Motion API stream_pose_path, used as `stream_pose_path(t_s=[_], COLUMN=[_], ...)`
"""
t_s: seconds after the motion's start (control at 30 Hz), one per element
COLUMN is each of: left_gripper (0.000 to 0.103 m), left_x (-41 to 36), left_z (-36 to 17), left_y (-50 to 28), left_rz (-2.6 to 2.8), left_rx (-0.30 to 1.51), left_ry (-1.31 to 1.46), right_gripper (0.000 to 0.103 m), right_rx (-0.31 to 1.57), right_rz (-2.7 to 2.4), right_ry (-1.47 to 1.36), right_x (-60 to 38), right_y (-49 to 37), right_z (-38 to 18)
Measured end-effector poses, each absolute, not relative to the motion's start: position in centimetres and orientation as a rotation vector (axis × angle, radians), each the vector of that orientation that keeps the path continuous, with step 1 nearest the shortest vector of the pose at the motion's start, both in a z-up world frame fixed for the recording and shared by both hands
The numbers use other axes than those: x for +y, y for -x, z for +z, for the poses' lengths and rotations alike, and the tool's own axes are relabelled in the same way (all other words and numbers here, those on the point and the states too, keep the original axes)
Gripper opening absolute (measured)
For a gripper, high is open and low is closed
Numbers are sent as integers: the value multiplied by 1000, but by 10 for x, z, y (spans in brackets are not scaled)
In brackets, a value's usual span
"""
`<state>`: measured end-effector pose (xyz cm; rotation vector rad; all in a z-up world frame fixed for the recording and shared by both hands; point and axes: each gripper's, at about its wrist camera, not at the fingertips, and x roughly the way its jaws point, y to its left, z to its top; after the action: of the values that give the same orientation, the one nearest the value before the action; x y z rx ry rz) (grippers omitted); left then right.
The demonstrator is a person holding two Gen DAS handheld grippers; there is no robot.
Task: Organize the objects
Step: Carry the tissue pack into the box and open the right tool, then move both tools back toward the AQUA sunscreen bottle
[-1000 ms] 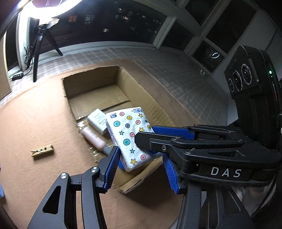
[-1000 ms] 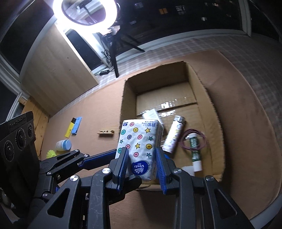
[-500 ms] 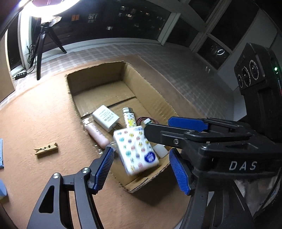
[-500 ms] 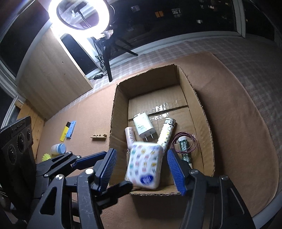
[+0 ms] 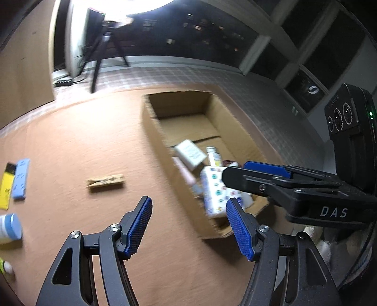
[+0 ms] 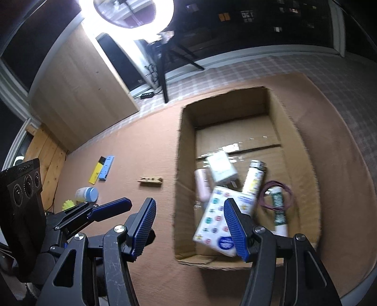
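The table (image 6: 150,150) carried a tan felt-like cover, with a checked floor, a ring light (image 6: 134,14) on a tripod and dark windows beyond it. Both the left tongs (image 5: 188,226) and the right tongs (image 6: 188,226) stood spread with nothing between their pads, their jaws having just been opening. The tissue pack (image 6: 218,219) lay tilted inside the cardboard box (image 6: 186,122), at its near end, beside the right tongs' right finger, and a wooden clothespin (image 5: 105,181) lay on the cover left of the box.
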<state>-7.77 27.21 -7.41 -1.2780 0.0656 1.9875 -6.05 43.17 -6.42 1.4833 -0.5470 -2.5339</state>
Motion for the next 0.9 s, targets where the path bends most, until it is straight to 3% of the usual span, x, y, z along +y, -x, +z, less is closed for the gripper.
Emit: stream_pose_path(t_s=[0.9], left_gripper=[72], left_x=[63], left_z=[-97], left_y=[125], left_rz=[2416], left_rx=[-56], left_ry=[1460], right_gripper=[56], right_rx=[-156], right_rz=[-2288], right_ry=[-1425], right_x=[241], right_y=[131], right_z=[-69])
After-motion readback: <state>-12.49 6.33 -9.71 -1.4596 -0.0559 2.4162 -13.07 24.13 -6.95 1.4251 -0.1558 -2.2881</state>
